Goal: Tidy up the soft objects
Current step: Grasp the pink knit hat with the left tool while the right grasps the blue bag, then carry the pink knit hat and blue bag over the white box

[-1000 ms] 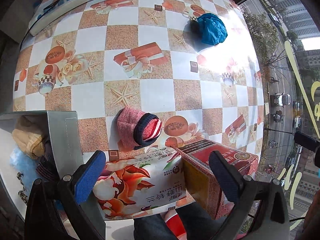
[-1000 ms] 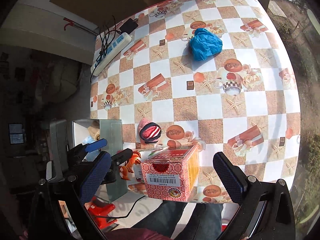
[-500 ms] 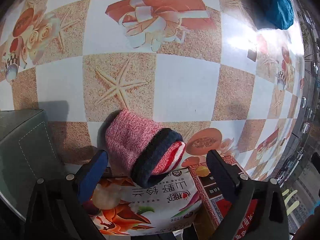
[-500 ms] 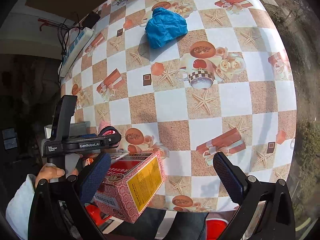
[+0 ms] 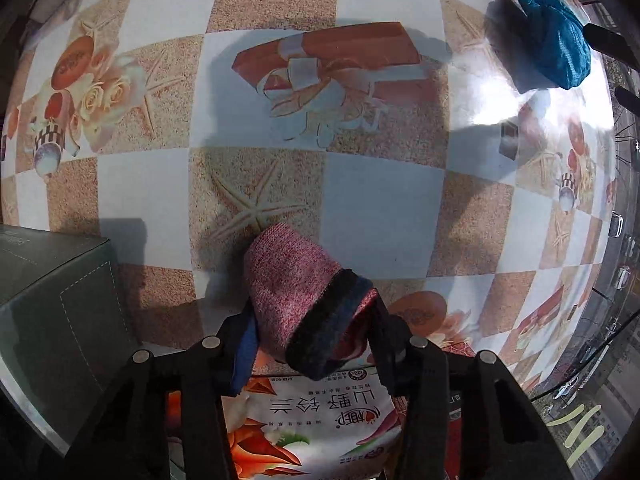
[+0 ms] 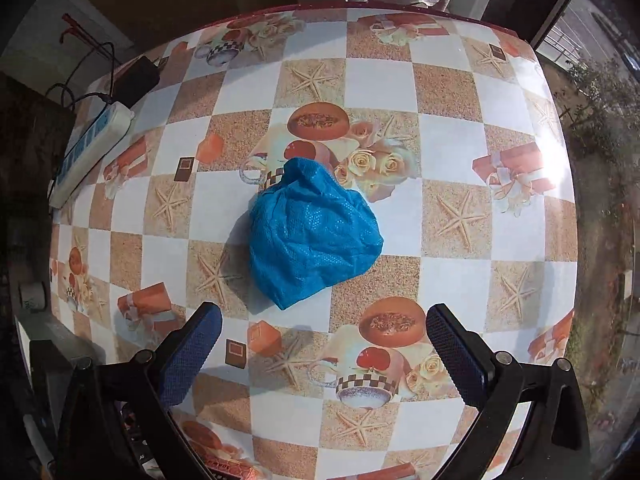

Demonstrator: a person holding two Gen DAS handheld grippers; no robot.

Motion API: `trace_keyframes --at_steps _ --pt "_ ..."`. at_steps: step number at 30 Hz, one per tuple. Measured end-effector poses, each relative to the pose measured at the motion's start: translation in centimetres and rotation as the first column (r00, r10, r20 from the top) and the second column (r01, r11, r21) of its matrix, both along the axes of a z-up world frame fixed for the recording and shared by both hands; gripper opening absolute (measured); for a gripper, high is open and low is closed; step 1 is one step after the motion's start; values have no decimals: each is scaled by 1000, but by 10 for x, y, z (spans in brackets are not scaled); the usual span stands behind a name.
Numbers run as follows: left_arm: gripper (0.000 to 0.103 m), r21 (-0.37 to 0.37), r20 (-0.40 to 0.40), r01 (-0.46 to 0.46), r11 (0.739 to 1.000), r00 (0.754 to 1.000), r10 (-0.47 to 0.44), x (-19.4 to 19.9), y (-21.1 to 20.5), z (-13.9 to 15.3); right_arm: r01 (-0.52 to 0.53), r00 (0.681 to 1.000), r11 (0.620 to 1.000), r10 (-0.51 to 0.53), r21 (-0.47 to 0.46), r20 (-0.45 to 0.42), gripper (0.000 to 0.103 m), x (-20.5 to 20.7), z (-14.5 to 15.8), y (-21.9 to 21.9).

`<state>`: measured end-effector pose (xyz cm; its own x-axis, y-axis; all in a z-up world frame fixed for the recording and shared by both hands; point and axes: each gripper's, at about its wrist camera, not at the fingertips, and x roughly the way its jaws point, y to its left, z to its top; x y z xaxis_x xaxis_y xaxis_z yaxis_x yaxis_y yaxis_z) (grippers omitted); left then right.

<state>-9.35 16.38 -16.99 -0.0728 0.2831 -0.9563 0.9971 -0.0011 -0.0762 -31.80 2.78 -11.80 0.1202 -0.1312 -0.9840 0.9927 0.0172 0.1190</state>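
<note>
The left gripper (image 5: 312, 340) has just been closing and its fingers pinch the pink rolled sock (image 5: 296, 292). The right gripper (image 6: 320, 356) hangs spread above the blue cloth (image 6: 312, 236) on the counter (image 6: 452, 92).

The snack bag (image 5: 320, 420) (lower part) is hidden behind the left gripper (image 5: 312, 344).

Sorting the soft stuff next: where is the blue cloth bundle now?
In the right wrist view the blue cloth bundle lies mid-table on the checkered tablecloth, ahead of the open right gripper.
</note>
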Motion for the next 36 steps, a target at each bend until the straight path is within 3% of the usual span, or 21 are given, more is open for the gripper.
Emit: trace_keyframes --at_steps 4,6,7,9,10,15,21,28,31,36 --pt "44 -73 20 14 997 1000 -13 -6 -3 16 -38 998 999 39 28 -52 102 14 -28 -26" --pt "44 -113 31 27 993 999 -24 -9 -6 27 -27 999 998 29 50 -39 81 14 -38 -29" --pt "44 -133 35 35 991 999 -30 -10 -9 33 -22 999 997 24 74 -30 62 13 -43 -29" --pt "44 -173 50 61 983 997 -54 -15 -13 46 -20 1000 995 21 95 -9 52 10 -47 -25" --pt "44 -192 55 73 979 996 -63 -17 -15 52 -24 1000 996 25 87 -5 42 8 -45 -22" --pt "44 -282 47 125 951 992 -117 -38 -24 87 -34 998 999 33 30 52 41 -12 -17 6" --pt "44 -384 47 245 890 968 -247 -77 -24 128 85 989 996 -87 20 116 41 -55 13 61" --pt "44 -446 -12 374 813 906 -424 -148 11 148 214 963 975 -220 56 158 41 -90 26 136" --pt "44 -468 -22 444 764 858 -513 -176 34 152 267 946 960 -277 84 169 41 -100 26 166" --pt "44 -483 -44 569 665 743 -668 -209 80 162 321 937 943 -329 85 120 41 -114 35 214"
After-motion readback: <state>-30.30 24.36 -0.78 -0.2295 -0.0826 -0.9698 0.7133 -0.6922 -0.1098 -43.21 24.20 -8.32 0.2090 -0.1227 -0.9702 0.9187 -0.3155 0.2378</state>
